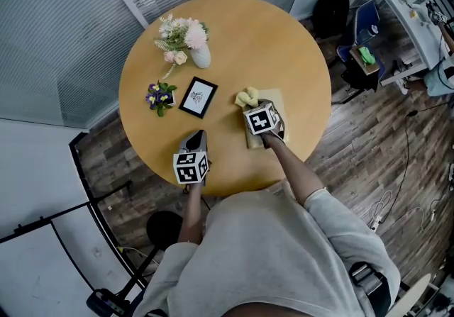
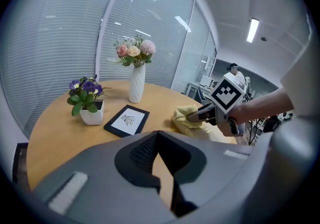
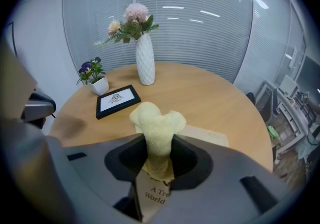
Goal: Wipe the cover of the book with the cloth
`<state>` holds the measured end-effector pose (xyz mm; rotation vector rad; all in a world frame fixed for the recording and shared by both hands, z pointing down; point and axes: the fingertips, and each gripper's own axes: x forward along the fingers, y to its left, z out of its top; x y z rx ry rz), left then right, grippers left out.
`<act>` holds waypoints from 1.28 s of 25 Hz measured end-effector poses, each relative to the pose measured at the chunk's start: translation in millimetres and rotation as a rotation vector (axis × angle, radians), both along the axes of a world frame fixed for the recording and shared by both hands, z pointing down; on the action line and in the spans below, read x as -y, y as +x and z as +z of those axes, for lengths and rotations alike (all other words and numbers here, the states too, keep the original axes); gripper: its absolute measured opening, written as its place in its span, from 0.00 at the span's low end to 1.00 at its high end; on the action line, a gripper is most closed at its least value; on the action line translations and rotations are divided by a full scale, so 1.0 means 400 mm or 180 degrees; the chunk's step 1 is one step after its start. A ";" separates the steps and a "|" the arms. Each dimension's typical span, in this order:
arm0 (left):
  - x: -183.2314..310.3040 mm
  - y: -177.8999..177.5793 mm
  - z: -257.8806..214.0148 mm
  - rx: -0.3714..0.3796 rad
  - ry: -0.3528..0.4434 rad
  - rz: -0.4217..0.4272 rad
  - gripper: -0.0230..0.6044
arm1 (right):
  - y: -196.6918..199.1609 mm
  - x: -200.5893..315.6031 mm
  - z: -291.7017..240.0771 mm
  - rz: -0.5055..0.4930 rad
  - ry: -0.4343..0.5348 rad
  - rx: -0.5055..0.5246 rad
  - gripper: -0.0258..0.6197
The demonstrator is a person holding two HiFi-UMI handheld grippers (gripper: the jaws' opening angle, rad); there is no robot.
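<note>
A tan-covered book (image 1: 276, 106) lies on the round wooden table (image 1: 284, 39), right of its middle. My right gripper (image 1: 252, 104) is shut on a bunched yellow cloth (image 1: 246, 98), which hangs over the book's far left corner. In the right gripper view the cloth (image 3: 156, 123) sticks out past the jaws, with the book (image 3: 210, 135) below it. My left gripper (image 1: 198, 135) is shut and holds nothing, low over bare table near the front edge, left of the book. From the left gripper view I see the cloth (image 2: 186, 116) and the right gripper (image 2: 194, 117).
A black picture frame (image 1: 198, 96) lies left of the book. Behind it stand a small pot of purple flowers (image 1: 160, 96) and a white vase of flowers (image 1: 200, 55). Glass walls with blinds run behind the table. An office desk (image 1: 418, 18) stands far right.
</note>
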<state>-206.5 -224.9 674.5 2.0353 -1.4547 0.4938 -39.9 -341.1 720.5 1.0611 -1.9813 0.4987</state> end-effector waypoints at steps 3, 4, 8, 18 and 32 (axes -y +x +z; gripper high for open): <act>0.002 0.004 -0.001 0.0007 0.0002 0.0012 0.05 | 0.004 -0.001 0.001 0.0005 -0.0007 0.0011 0.23; 0.002 0.005 -0.002 0.0010 0.0006 0.0015 0.05 | 0.006 -0.002 0.001 0.0007 -0.0008 0.0013 0.23; 0.004 0.012 -0.007 0.0020 0.0016 0.0025 0.05 | 0.019 -0.004 0.000 0.0024 -0.0016 0.0024 0.23; 0.012 0.039 -0.005 0.0023 0.0011 0.0086 0.05 | 0.086 0.004 -0.001 0.0156 0.0013 0.0030 0.23; 0.023 0.089 -0.005 0.0029 0.0013 0.0205 0.05 | 0.208 0.001 -0.002 0.0380 -0.0008 -0.0012 0.23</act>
